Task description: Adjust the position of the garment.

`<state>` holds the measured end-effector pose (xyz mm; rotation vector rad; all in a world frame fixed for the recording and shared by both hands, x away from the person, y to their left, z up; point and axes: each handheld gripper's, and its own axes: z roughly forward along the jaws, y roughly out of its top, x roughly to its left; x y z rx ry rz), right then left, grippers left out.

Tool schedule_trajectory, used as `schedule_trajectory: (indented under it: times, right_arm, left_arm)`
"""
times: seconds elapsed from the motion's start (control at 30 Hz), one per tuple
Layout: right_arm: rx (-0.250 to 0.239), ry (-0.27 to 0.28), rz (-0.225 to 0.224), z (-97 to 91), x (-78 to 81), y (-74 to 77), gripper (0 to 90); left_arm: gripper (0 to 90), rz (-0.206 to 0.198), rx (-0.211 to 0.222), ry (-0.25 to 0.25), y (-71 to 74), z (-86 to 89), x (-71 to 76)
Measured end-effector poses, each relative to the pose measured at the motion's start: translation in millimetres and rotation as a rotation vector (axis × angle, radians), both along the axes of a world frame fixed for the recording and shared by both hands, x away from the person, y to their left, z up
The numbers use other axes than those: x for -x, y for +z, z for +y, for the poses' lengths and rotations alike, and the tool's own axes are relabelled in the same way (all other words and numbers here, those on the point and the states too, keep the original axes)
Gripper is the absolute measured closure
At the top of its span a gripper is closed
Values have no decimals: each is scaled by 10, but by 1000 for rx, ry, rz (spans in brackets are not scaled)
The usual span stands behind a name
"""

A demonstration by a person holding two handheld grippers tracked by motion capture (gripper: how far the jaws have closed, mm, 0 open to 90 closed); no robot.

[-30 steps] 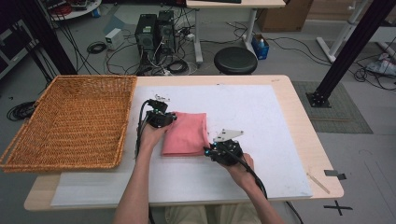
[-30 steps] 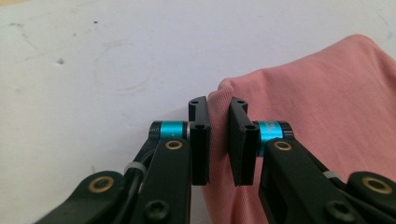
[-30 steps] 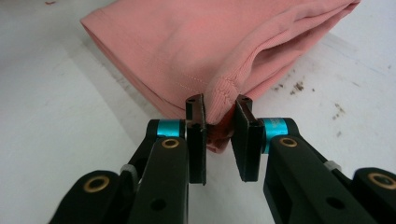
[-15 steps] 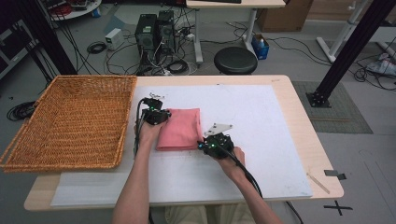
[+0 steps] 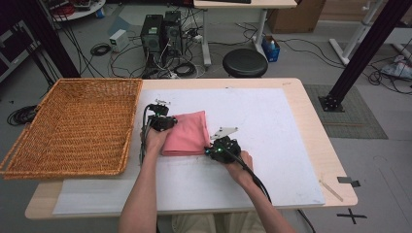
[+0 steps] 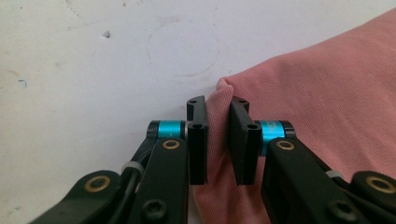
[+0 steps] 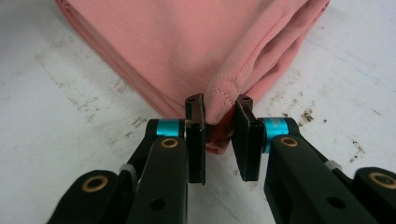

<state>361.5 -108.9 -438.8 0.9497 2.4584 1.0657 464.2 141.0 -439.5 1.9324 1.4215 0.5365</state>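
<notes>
I have both tongs pinched on the folded pink cloth lying on the white table cover beside the basket: left gripper and right gripper each clamp a corner. It's soft, light, floppy, so corner grips seem best

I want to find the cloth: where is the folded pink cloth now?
In the high view the pink cloth lies on the white sheet, right of the wicker basket, between the left gripper and right gripper.

Pink cloth corners hidden between jaws, left hand under left gripper, wicker basket cut at nine o'clock edge.
</notes>
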Motion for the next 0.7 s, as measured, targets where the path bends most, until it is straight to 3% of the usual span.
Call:
schedule_trajectory:
  times: [0.2,0.33,0.43,0.5,0.7]
  right_arm:
    - [14,0,5,3,-5,-14,759]
    - [15,4,5,2,12,-3,717]
    - [-4,18,12,-17,25,11,604]
    - [-15,25,17,-40,38,32,481]
    - [-36,-14,-2,-172,87,103,264]
  left_arm:
    - [753,-4,-8,2,-9,8,4]
    - [608,2,-16,31,-3,22,12]
    - [476,21,-10,46,17,44,28]
    - [392,18,-15,59,36,45,51]
    - [307,1,15,57,118,26,117]
